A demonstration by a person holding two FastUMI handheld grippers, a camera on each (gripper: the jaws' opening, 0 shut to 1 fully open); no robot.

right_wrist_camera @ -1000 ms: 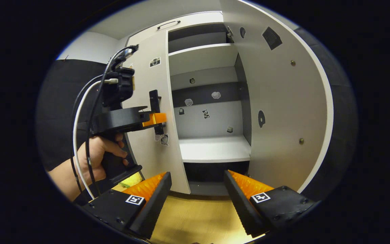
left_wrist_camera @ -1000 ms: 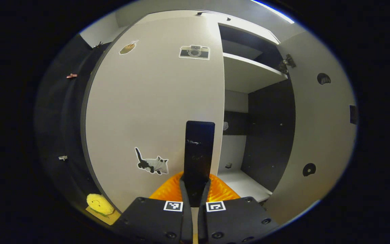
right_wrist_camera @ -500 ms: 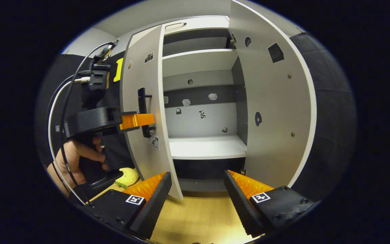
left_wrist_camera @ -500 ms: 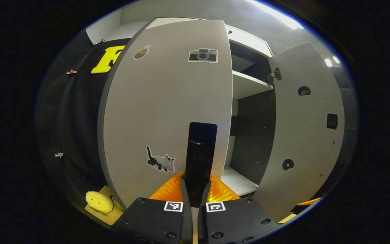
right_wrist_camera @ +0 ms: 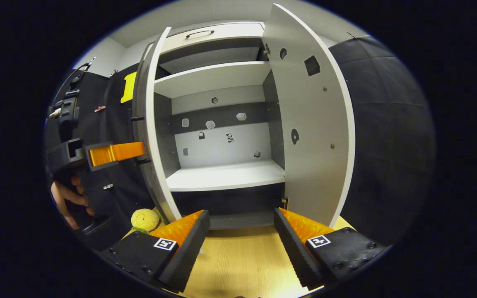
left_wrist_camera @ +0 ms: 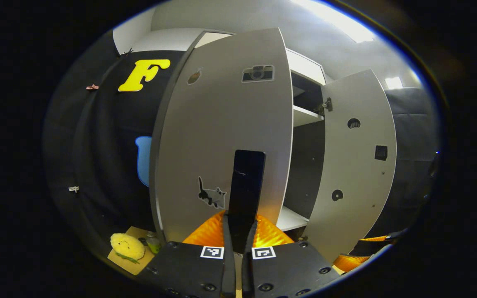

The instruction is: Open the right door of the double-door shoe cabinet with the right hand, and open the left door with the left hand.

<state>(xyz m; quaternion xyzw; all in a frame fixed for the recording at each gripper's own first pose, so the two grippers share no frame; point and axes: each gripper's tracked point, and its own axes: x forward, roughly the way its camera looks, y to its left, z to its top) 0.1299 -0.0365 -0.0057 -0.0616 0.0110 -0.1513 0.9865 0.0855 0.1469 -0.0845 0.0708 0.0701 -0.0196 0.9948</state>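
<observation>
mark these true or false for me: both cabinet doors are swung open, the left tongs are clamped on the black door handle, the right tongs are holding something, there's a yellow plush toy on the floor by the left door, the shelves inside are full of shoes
1. Both doors are swung open. True: the left door and the right door both stand out from the cabinet.
2. The left tongs are clamped on the black handle. True: both orange fingers press its sides.
3. The right tongs are holding something. False: their fingers are spread wide with nothing between them.
4. A yellow plush toy lies on the floor by the left door. True.
5. The shelves are full of shoes. False: the lower shelf carries no shoes, and there are only small stickers on the back panel.
</observation>
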